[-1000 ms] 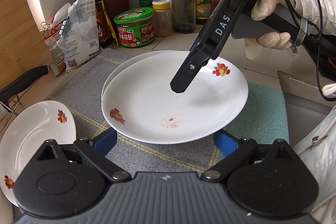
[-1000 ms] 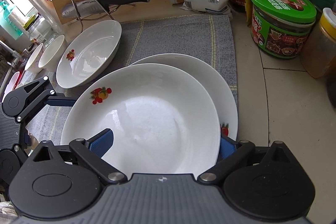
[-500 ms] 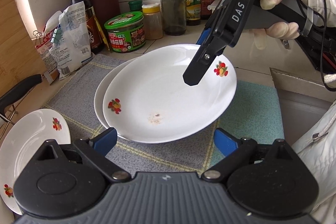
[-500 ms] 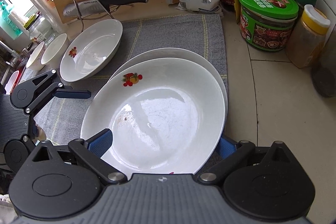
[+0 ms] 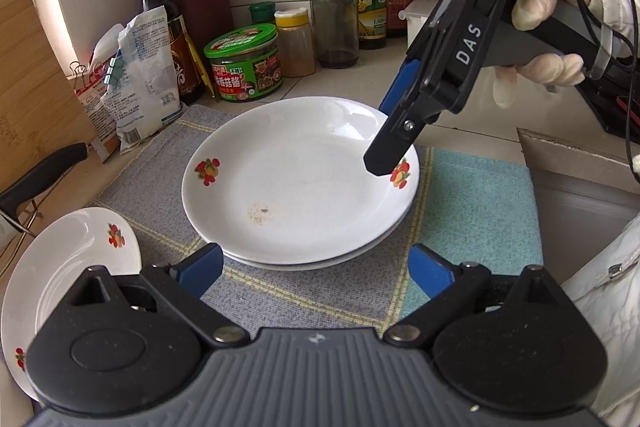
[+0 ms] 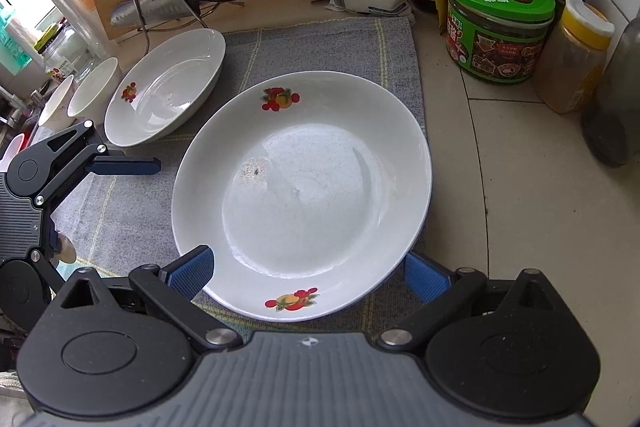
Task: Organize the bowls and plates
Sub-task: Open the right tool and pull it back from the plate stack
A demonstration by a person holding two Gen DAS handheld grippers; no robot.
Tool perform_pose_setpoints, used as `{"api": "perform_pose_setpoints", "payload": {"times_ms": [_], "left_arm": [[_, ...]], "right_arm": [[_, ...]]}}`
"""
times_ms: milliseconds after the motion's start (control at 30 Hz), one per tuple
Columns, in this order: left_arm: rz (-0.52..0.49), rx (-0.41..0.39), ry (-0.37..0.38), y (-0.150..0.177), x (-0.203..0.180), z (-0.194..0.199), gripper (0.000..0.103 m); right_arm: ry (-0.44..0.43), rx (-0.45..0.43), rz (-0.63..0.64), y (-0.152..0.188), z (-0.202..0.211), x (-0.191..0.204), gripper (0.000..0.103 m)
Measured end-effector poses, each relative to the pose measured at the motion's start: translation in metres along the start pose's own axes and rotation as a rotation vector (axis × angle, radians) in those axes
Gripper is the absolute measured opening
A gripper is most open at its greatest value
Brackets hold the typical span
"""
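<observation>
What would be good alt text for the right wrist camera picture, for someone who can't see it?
A white plate with fruit motifs sits stacked on a grey mat, between the open blue pads of the right hand-held gripper. The left hand-held gripper waits at the left, near a second plate and two small bowls; jars, a knife and a cutting board stand behind.
</observation>
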State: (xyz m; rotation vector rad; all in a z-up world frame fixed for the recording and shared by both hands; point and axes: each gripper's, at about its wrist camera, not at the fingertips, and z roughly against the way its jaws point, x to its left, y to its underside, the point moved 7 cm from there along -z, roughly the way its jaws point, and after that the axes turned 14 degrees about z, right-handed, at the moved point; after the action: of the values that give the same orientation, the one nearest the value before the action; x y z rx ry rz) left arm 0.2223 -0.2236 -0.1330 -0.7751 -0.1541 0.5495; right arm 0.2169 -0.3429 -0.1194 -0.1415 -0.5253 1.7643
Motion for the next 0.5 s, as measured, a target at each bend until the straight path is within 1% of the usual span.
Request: {"api": "perform_pose_setpoints", "payload": {"times_ms": [100,233,367,500], "left_arm": [[0.016,0.011,-0.025,0.002,0.003,-0.001,0.098],[0.055,0.008,-0.038,0.003,0.007,0.001,0.1],[0.071,-0.01,-0.07,0.002,0.011,0.007,0.101],[0.109,-0.033,-0.113,0.003,0.018,0.016,0.102]], "right_arm": [[0.048,-0.041,0.046,-0.006,0.007,0.005,0.103],[0.119,-0.063,0.107,-0.013,0.01,0.011,0.103],[0.141,-0.075,0.139,-0.016,0.008,0.019,0.103],[0.15,-0.082,0.161,-0.02,0.005,0.027,0.103]]}}
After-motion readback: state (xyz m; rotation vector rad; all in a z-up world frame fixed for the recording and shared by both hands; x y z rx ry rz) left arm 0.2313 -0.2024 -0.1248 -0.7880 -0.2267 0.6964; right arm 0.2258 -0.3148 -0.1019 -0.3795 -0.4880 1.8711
